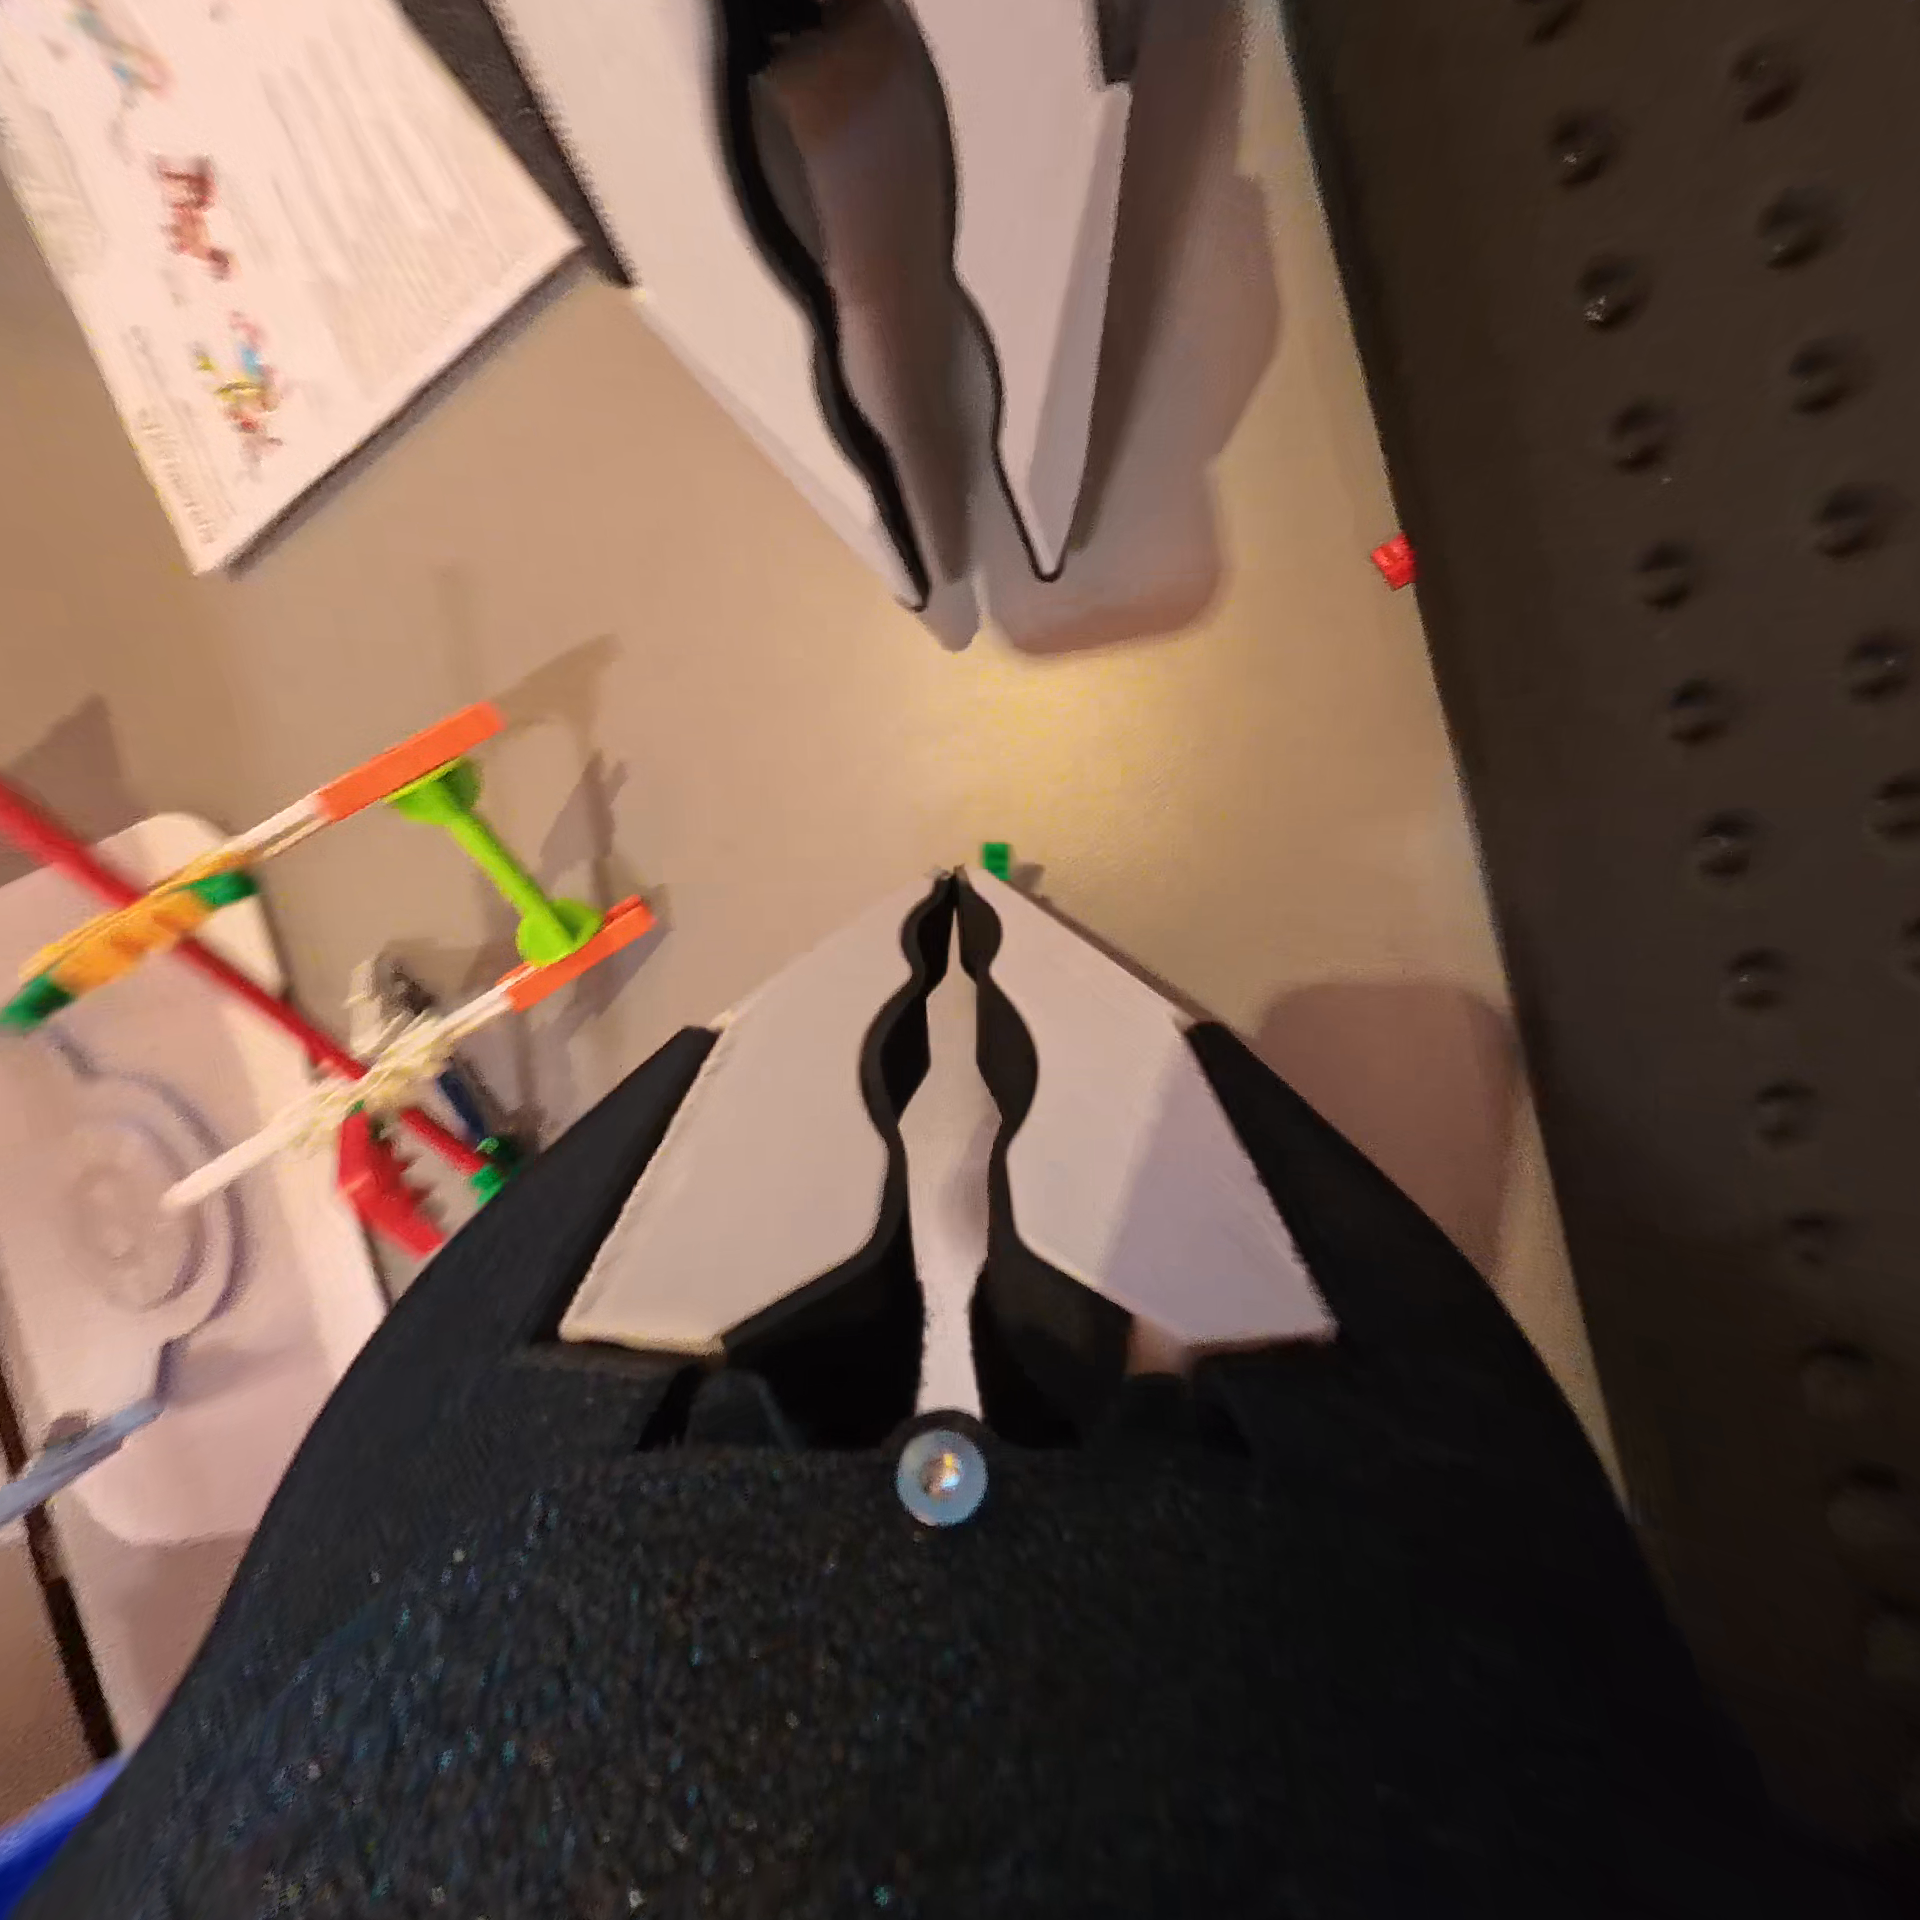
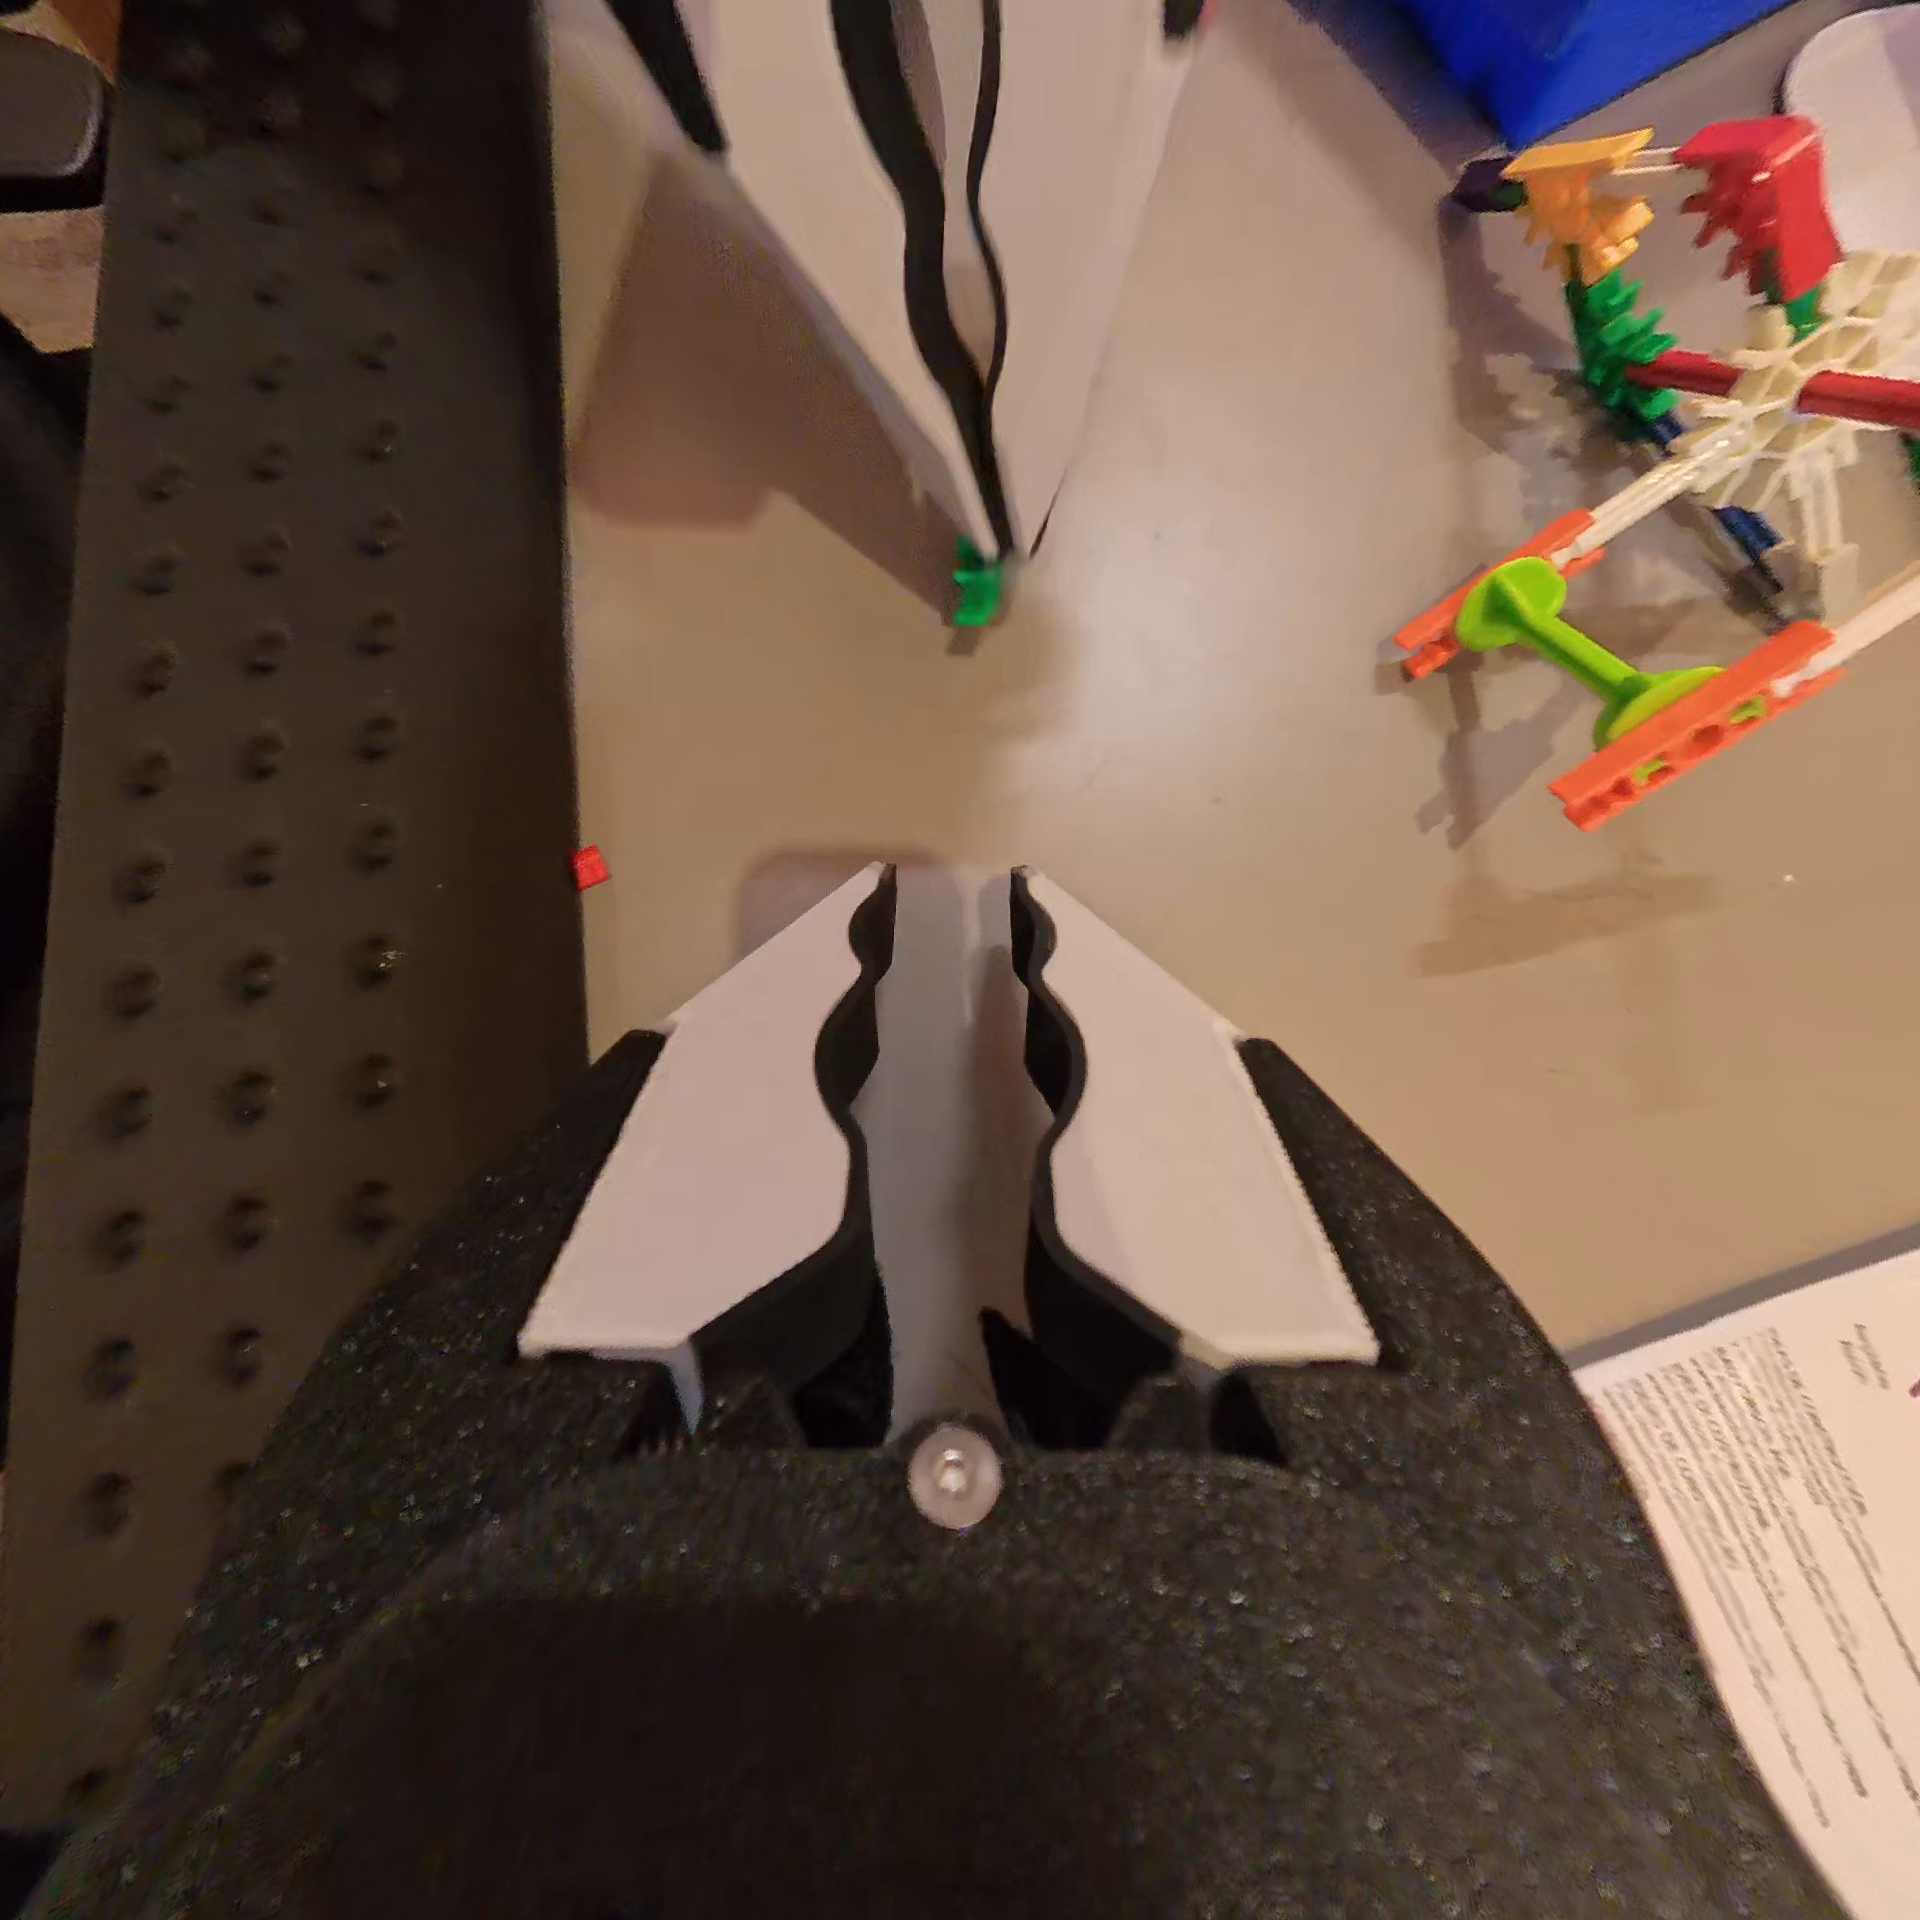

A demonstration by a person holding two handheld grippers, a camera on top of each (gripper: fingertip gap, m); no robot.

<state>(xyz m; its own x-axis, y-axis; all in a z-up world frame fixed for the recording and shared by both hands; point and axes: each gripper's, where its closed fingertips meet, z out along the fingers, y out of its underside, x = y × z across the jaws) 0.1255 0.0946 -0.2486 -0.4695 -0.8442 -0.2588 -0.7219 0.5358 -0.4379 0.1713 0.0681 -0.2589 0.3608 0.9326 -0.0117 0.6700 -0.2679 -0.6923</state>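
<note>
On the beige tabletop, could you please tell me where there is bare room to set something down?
Bare tabletop lies between the right tongs, the left tongs gripping a green piece, and the toy model. Crowded: around the model and by the paper sheet; a studded black mat borders the opposite side.

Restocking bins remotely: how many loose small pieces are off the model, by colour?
Green: 1, the green piece pinched at the left gripper tips.
Red: 1, the red piece lying by the black studded mat.
Total: 2

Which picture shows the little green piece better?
The right wrist view: the little green piece shows whole, pinched at the left claw tips. The left wrist view shows only a green corner peeking past them.
</note>
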